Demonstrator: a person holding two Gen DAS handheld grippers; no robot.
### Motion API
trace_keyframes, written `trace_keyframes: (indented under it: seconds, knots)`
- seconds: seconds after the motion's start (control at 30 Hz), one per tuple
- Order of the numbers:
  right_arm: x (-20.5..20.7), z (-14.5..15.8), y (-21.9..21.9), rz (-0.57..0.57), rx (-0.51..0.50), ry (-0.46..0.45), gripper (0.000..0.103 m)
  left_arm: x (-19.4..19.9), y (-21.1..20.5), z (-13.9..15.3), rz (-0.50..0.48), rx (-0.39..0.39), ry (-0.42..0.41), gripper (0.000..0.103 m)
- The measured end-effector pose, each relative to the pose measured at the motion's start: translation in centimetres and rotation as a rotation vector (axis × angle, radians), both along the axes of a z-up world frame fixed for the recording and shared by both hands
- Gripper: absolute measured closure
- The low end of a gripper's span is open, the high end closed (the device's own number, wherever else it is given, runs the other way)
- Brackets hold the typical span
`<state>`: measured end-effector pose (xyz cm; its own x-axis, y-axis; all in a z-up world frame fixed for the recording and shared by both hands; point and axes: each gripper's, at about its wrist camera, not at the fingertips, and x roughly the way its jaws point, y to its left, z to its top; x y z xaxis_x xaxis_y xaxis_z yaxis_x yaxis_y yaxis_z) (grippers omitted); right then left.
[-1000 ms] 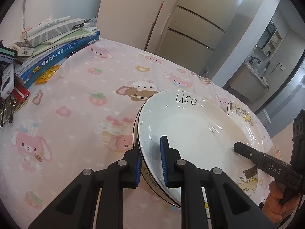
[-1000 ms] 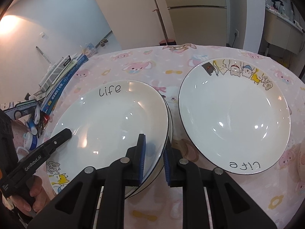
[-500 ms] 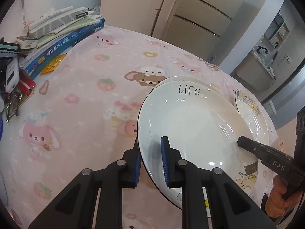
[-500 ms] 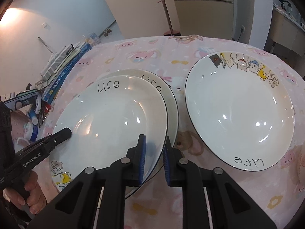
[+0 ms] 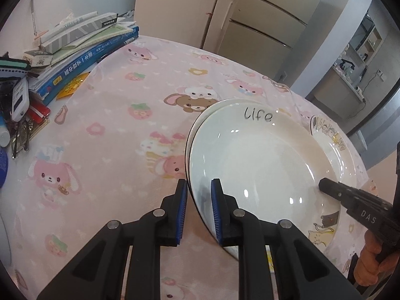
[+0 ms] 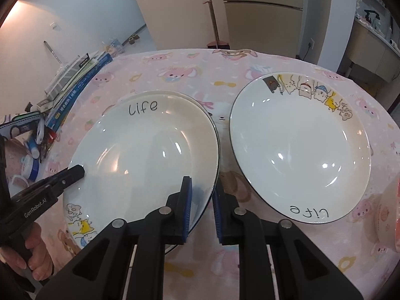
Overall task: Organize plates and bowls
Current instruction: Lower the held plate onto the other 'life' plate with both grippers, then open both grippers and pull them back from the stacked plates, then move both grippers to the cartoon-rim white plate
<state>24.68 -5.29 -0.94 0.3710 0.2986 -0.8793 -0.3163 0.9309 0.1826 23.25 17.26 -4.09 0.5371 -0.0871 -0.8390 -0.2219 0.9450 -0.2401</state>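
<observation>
A white plate marked "life" (image 5: 262, 170) (image 6: 150, 155) is held from both sides. My left gripper (image 5: 199, 200) is shut on its left rim and my right gripper (image 6: 202, 195) is shut on its right rim. It lies over a second white plate (image 5: 197, 125) (image 6: 197, 102), of which only the far rim shows as a thin crescent. I cannot tell whether the two plates touch. A third plate with cartoon animals (image 6: 300, 150) (image 5: 327, 132) rests alone on the pink tablecloth to the right. Each wrist view also shows the other gripper's finger on the held plate.
A pile of books (image 5: 82, 47) with keys and small clutter fills the table's left side. A pink bowl (image 6: 390, 215) sits at the right edge. Bare pink cloth (image 5: 112, 137) stretches left of the plates. Beyond the round table's far edge stand a fridge and a wall.
Half a second ago the lower plate showed wide at the far right, its lettering visible. The held plate now covers it almost fully. Both grippers kept their grip.
</observation>
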Motion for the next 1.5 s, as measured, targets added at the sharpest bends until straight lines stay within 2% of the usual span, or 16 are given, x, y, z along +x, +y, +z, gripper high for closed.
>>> trace_keyframes:
  seconds: [0.13,0.37,0.5,0.6,0.67,0.7,0.77,0.8,0.83,0.87,1.07,1.13,1.2,1.27,1.37,1.5]
  knots:
    - [0.2,-0.3,-0.4,-0.003,0.01,0.018,0.089,0.0,0.2,0.0,0.005,-0.021,0.002,0.084]
    - [0.0,0.4,-0.5,0.001,0.018,-0.003,0.089,-0.2,0.4,0.1,0.011,-0.031,-0.01,0.084]
    - [-0.2,0.9,-0.6,0.008,0.032,-0.01,0.089,-0.6,0.5,1.1,0.016,-0.029,-0.067,0.083]
    - [-0.6,1.5,-0.5,0.019,0.045,-0.024,0.089,-1.3,1.0,2.1,0.023,-0.078,-0.139,0.083]
    - [-0.8,2.0,-0.5,0.02,0.048,-0.039,0.089,-1.8,0.9,3.0,0.031,-0.049,-0.187,0.082]
    - [-0.8,2.2,-0.5,0.019,0.049,-0.046,0.089,-2.0,0.6,3.6,0.029,-0.02,-0.215,0.078]
    - [-1.0,2.7,-0.7,0.014,0.057,-0.062,0.089,-2.7,-0.1,4.7,0.024,0.027,-0.284,0.061]
    - [-1.1,3.0,-0.8,0.012,0.063,-0.071,0.089,-3.1,-0.4,5.3,0.025,0.046,-0.325,0.039]
    - [-1.2,3.3,-0.9,0.01,0.069,-0.081,0.089,-3.6,-0.6,5.9,0.024,0.06,-0.366,0.023]
    - [-1.3,3.6,-1.0,0.007,0.074,-0.092,0.089,-4.1,-0.8,6.4,0.02,0.076,-0.412,0.018]
    - [-2.1,6.1,-2.0,-0.025,0.092,-0.192,0.088,-6.4,-2.8,8.6,-0.02,0.159,-0.582,0.016]
    - [-2.4,7.0,-2.3,-0.045,0.095,-0.235,0.083,-7.1,-3.1,9.1,-0.027,0.15,-0.641,0.016]
    - [-2.8,8.0,-2.7,-0.066,0.087,-0.291,0.07,-8.1,-3.4,9.6,-0.037,0.132,-0.698,0.015]
    - [-3.2,8.9,-3.0,-0.079,0.071,-0.348,0.069,-8.9,-3.8,10.2,-0.03,0.151,-0.739,0.015]
    - [-3.9,10.3,-3.3,-0.083,0.052,-0.408,0.063,-9.6,-4.3,11.1,-0.027,0.192,-0.763,0.015]
    - [-5.2,12.4,-4.2,-0.092,0.056,-0.486,0.057,-10.7,-4.9,12.8,-0.048,0.172,-0.783,0.015]
